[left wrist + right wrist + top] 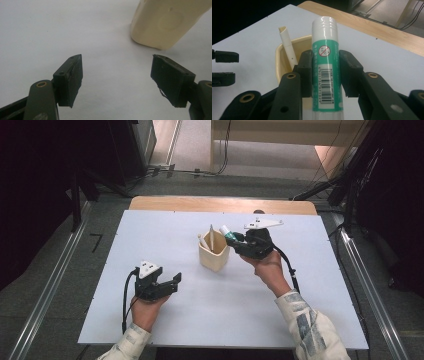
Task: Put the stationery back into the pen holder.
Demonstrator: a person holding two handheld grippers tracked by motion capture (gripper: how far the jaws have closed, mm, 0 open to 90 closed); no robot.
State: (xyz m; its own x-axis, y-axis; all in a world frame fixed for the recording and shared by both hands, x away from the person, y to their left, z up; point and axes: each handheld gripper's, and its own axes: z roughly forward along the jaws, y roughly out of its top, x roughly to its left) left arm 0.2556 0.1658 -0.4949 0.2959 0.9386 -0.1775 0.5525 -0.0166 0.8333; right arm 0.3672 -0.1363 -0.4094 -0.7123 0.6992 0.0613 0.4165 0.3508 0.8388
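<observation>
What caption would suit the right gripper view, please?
Right gripper clamps a green-and-white glue stick above a cream cup.

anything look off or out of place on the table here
Nothing stands out. The cream cup stands upright on the white table with white sticks leaning inside. The right claw grips a green-and-white glue stick squarely beside the cup. The left claw rests open, empty.

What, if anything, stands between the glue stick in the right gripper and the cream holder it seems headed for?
Nothing visible blocks it. The right gripper holds the glue stick beside the cream holder, whose mouth is open. Two pale sticks already stand inside, with room left beside them. The left gripper rests apart.
</observation>
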